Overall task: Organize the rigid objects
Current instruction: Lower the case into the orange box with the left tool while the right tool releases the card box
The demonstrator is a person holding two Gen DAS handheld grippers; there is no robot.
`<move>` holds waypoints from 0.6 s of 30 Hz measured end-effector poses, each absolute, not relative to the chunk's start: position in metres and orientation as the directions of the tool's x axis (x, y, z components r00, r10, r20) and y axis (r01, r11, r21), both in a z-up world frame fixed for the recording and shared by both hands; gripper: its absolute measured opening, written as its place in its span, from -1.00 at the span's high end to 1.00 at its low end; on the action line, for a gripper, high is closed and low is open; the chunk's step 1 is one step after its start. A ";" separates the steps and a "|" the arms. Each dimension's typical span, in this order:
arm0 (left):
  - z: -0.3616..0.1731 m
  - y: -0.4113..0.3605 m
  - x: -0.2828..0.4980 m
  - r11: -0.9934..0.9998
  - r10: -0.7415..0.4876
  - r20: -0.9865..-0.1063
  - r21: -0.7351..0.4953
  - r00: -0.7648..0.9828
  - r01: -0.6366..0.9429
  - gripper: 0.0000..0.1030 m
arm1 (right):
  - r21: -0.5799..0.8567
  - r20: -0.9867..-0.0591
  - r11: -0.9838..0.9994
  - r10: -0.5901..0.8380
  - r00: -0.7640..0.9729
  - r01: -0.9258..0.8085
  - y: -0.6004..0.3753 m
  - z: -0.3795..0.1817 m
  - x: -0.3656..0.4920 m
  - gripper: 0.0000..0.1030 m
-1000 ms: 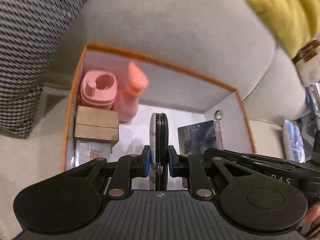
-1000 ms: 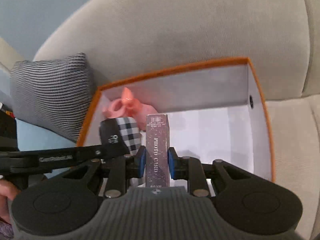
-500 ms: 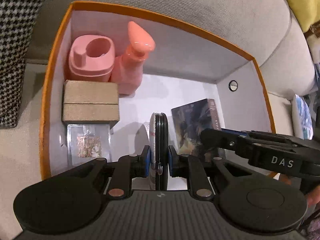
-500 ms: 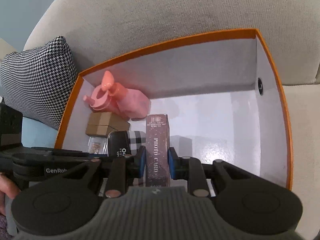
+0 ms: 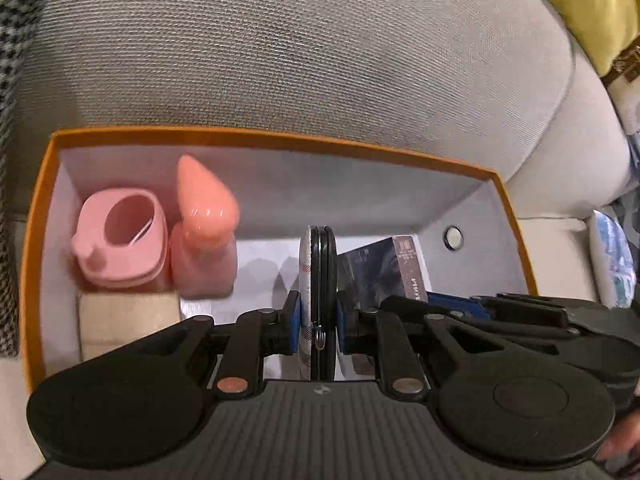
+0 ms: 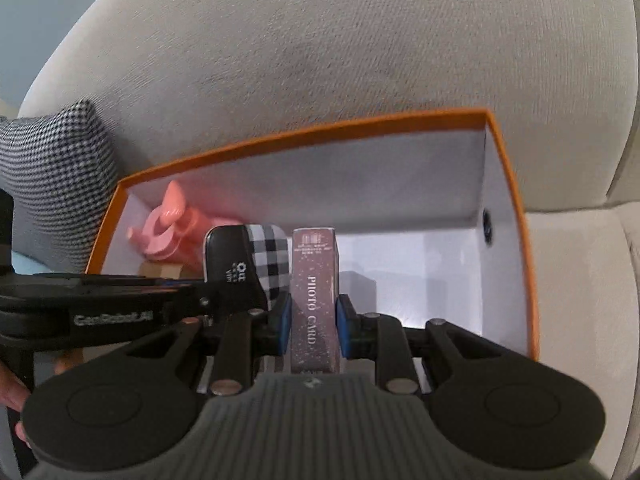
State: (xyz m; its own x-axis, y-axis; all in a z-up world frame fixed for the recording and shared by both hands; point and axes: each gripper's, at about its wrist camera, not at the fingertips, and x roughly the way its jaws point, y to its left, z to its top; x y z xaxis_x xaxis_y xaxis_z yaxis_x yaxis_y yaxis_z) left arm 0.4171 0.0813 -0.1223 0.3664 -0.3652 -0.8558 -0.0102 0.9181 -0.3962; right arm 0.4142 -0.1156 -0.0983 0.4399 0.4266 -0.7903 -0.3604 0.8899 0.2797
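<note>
While each hand-held gripper clamps its load, orange box [image 5: 38, 216] with pink cup [image 5: 120, 236], spray bottle [image 5: 204, 232]: left hand-held gripper [image 5: 318, 328] on round checked case [image 5: 318, 280], right hand-held gripper [image 6: 314, 326] on photo-card box [image 6: 314, 280].

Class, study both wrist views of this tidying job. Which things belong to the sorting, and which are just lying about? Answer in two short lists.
Belong to the job:
- orange box
- photo card box, in the right claw
- checked round case, in the left claw
- pink bottle
- pink cup
- tan carton

Just lying about:
- sofa
- houndstooth cushion
- yellow cushion
</note>
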 end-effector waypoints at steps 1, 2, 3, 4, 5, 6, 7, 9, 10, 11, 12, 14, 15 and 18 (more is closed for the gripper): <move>-0.125 0.080 0.420 0.919 -0.363 -0.857 -0.394 0.367 -0.011 0.63 | 0.277 -0.791 0.890 0.425 0.441 -0.362 -0.115 -0.098 0.416 0.54; -0.128 0.080 0.422 0.919 -0.363 -0.856 -0.395 0.369 -0.010 0.63 | 0.275 -0.791 0.889 0.425 0.439 -0.366 -0.115 -0.099 0.419 0.54; -0.131 0.080 0.424 0.918 -0.365 -0.854 -0.397 0.372 -0.012 0.63 | 0.275 -0.793 0.887 0.427 0.435 -0.370 -0.114 -0.101 0.420 0.54; -0.133 0.079 0.426 0.916 -0.365 -0.854 -0.401 0.372 -0.021 0.63 | 0.279 -0.794 0.885 0.431 0.429 -0.373 -0.114 -0.102 0.423 0.54; -0.136 0.080 0.429 0.914 -0.366 -0.853 -0.406 0.371 -0.031 0.63 | 0.288 -0.795 0.882 0.438 0.419 -0.373 -0.114 -0.105 0.425 0.54; -0.137 0.081 0.431 0.914 -0.364 -0.855 -0.405 0.369 -0.036 0.62 | 0.293 -0.798 0.882 0.439 0.413 -0.370 -0.114 -0.107 0.427 0.54; -0.138 0.081 0.432 0.918 -0.353 -0.862 -0.394 0.365 -0.042 0.61 | 0.294 -0.800 0.882 0.438 0.410 -0.368 -0.114 -0.108 0.428 0.54; -0.139 0.076 0.435 0.947 -0.285 -0.895 -0.319 0.344 -0.044 0.55 | 0.300 -0.801 0.885 0.437 0.409 -0.357 -0.115 -0.111 0.432 0.54; -0.139 0.073 0.436 0.956 -0.260 -0.904 -0.290 0.340 -0.041 0.54 | 0.303 -0.801 0.886 0.437 0.409 -0.353 -0.115 -0.112 0.433 0.54; -0.139 0.072 0.436 0.960 -0.251 -0.905 -0.279 0.343 -0.033 0.52 | 0.306 -0.802 0.887 0.436 0.409 -0.346 -0.115 -0.113 0.434 0.54; -0.139 0.071 0.436 0.963 -0.244 -0.906 -0.270 0.345 -0.028 0.51 | 0.307 -0.803 0.889 0.434 0.409 -0.340 -0.115 -0.114 0.436 0.54; -0.138 0.065 0.437 0.973 -0.211 -0.913 -0.232 0.349 -0.020 0.46 | 0.312 -0.803 0.892 0.432 0.410 -0.328 -0.114 -0.117 0.438 0.54; -0.138 0.062 0.437 0.978 -0.190 -0.917 -0.207 0.351 -0.010 0.41 | 0.314 -0.803 0.892 0.432 0.410 -0.325 -0.115 -0.118 0.439 0.54; -0.136 0.051 0.435 0.986 -0.163 -0.923 -0.165 0.348 0.025 0.25 | 0.328 -0.798 0.890 0.440 0.411 -0.315 -0.115 -0.118 0.439 0.54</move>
